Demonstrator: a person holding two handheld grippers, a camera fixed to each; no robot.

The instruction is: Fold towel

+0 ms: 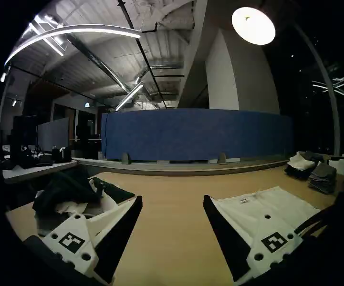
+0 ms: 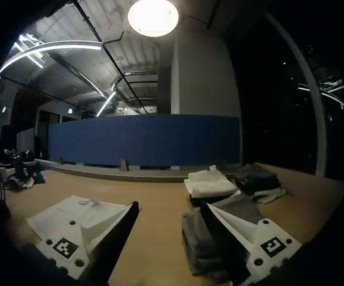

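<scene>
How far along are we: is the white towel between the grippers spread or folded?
Spread: the white towel lies flat and thin on the table; whether doubled over, cannot tell.

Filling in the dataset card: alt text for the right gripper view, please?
The open right gripper hovers over a wooden table: a flat white towel lies at left, a stack of folded grey towels at right. A folded white towel and dark folded towels sit farther back before a blue partition.

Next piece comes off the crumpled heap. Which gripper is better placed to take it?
Left, probably. The heap lies close ahead, just past one finger of the left gripper, which is open. The right gripper faces a grey folded stack instead.
</scene>
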